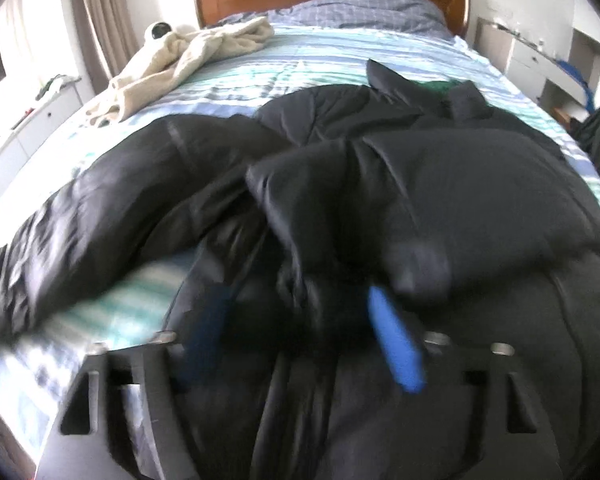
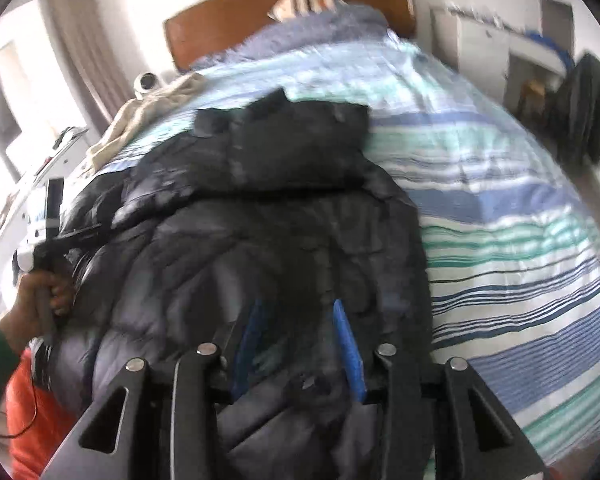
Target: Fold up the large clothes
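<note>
Lying on the striped bedspread (image 2: 500, 216), the unlabelled black jacket (image 2: 284, 216) sits between both gaping grippers.

- I can read no text, label, brand, number or sign in either wrist view.
- The jacket (image 2: 260, 240) under my tongs shows no legible tag or logo; both views are blurred.
</note>
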### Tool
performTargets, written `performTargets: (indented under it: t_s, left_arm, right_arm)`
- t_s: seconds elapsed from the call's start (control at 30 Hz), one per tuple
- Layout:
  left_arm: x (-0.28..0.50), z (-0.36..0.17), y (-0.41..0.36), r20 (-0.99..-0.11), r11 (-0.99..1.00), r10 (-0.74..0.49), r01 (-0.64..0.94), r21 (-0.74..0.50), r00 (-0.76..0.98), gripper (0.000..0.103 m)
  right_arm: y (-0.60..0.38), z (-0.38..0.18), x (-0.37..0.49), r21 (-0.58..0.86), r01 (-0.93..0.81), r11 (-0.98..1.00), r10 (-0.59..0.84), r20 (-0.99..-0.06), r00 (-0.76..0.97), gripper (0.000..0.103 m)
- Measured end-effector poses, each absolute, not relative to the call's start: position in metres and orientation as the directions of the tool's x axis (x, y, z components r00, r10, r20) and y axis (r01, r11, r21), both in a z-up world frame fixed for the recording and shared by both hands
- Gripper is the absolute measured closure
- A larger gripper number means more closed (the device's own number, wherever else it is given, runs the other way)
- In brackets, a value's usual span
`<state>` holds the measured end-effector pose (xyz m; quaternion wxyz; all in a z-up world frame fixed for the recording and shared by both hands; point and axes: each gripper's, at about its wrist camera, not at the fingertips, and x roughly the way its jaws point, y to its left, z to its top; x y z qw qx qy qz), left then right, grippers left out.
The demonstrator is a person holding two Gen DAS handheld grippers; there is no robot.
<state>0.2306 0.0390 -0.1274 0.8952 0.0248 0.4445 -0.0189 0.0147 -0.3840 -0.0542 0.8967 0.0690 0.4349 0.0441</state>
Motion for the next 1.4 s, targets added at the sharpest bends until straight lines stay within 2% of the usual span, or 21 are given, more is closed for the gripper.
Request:
performTargets:
  t_s: [0.03, 0.1, 0.17, 0.2, 0.23, 0.3, 0.4, 0.53, 0.63, 0.73, 0.77, 0.8, 0.83, 0.87, 0.9, 1.0, 1.13, 1.2, 1.27, 1.4]
  left_arm:
    - [0.216, -0.126, 0.044, -0.810, 0.998, -0.015, 0.064, 0.027, 0.587, 0.007]
    - [0.197, -0.124, 0.053, -0.823, 0.997, -0.019, 0.073, 0.028, 0.567, 0.007]
    - [0.175, -0.117, 0.072, -0.832, 0.998, -0.009, 0.058, 0.029, 0.554, 0.007]
    - [0.167, -0.113, 0.085, -0.831, 0.999, -0.010, 0.040, 0.015, 0.556, 0.006]
    - [0.162, -0.110, 0.101, -0.829, 1.000, -0.014, 0.011, -0.009, 0.559, 0.004]
    - [0.160, -0.106, 0.133, -0.823, 0.995, -0.015, -0.069, -0.065, 0.568, 0.002]
    - [0.171, -0.111, 0.208, -0.817, 0.936, -0.005, -0.285, -0.207, 0.576, 0.002]
    - [0.186, -0.140, 0.308, -0.814, 0.736, 0.045, -0.570, -0.366, 0.580, 0.002]
    - [0.199, -0.152, 0.351, -0.808, 0.636, 0.073, -0.651, -0.413, 0.584, 0.002]
    - [0.213, -0.151, 0.366, -0.807, 0.603, 0.109, -0.684, -0.410, 0.580, 0.003]
    - [0.218, -0.150, 0.369, -0.810, 0.592, 0.135, -0.702, -0.396, 0.571, 0.011]
    - [0.220, -0.150, 0.368, -0.817, 0.584, 0.165, -0.722, -0.371, 0.553, 0.042]
    - [0.226, -0.150, 0.368, -0.830, 0.590, 0.198, -0.740, -0.323, 0.521, 0.063]
    - [0.229, -0.149, 0.370, -0.830, 0.612, 0.177, -0.720, -0.328, 0.529, 0.089]
    - [0.235, -0.145, 0.366, -0.832, 0.633, 0.175, -0.708, -0.314, 0.526, 0.092]
    - [0.249, -0.105, 0.339, -0.791, 0.741, 0.282, -0.647, -0.179, 0.543, 0.094]
    - [0.272, -0.017, 0.251, -0.648, 0.899, 0.295, -0.434, -0.061, 0.702, 0.095]
    - [0.277, 0.017, 0.200, -0.576, 0.951, 0.255, -0.310, 0.003, 0.776, 0.095]
    - [0.274, 0.048, 0.129, -0.511, 0.987, 0.162, -0.146, 0.073, 0.844, 0.095]
    - [0.260, 0.063, 0.005, -0.462, 0.971, -0.020, 0.127, 0.201, 0.887, 0.095]
  right_arm:
    - [-0.377, -0.071, 0.013, 0.167, -0.033, 0.985, 0.155, -0.805, 0.573, 0.045]
    - [-0.364, -0.096, 0.010, 0.117, -0.031, 0.993, 0.116, -0.849, 0.516, 0.043]
    - [-0.351, -0.090, 0.001, 0.018, -0.043, 0.999, 0.039, -0.827, 0.561, 0.042]
    - [-0.344, -0.083, -0.004, -0.017, -0.057, 0.998, 0.019, -0.824, 0.567, 0.038]
    - [-0.341, -0.078, -0.006, -0.015, -0.067, 0.998, 0.027, -0.818, 0.574, 0.033]
    - [-0.340, -0.068, -0.011, 0.015, -0.071, 0.997, 0.055, -0.796, 0.603, 0.030]
    - [-0.338, -0.057, -0.020, 0.023, -0.066, 0.998, 0.059, -0.782, 0.621, 0.030]
    - [-0.319, -0.057, -0.019, 0.040, -0.076, 0.996, 0.079, -0.776, 0.626, 0.030]
    - [-0.305, -0.053, -0.022, 0.035, -0.110, 0.993, 0.097, -0.773, 0.628, 0.030]
    - [-0.296, -0.042, -0.032, 0.011, -0.146, 0.989, 0.104, -0.754, 0.648, 0.030]
    - [-0.294, -0.038, -0.035, 0.008, -0.154, 0.988, 0.108, -0.748, 0.655, 0.030]
    - [-0.294, -0.037, -0.036, 0.010, -0.158, 0.987, 0.112, -0.745, 0.658, 0.030]
    - [-0.294, -0.035, -0.036, 0.018, -0.161, 0.987, 0.121, -0.741, 0.661, 0.030]
    - [-0.296, -0.033, -0.036, 0.027, -0.160, 0.987, 0.128, -0.736, 0.665, 0.030]
    - [-0.298, -0.032, -0.036, 0.032, -0.154, 0.988, 0.128, -0.731, 0.671, 0.030]
    - [-0.308, -0.029, -0.037, 0.056, -0.125, 0.991, 0.127, -0.712, 0.690, 0.030]
    - [-0.323, -0.032, -0.035, 0.111, -0.096, 0.989, 0.146, -0.706, 0.693, 0.030]
    - [-0.329, -0.032, -0.032, 0.095, -0.068, 0.993, 0.115, -0.714, 0.691, 0.030]
    - [-0.338, -0.029, -0.026, 0.060, 0.002, 0.998, 0.042, -0.731, 0.681, 0.030]
    - [-0.369, -0.009, -0.022, 0.106, 0.108, 0.988, 0.001, -0.717, 0.697, 0.030]
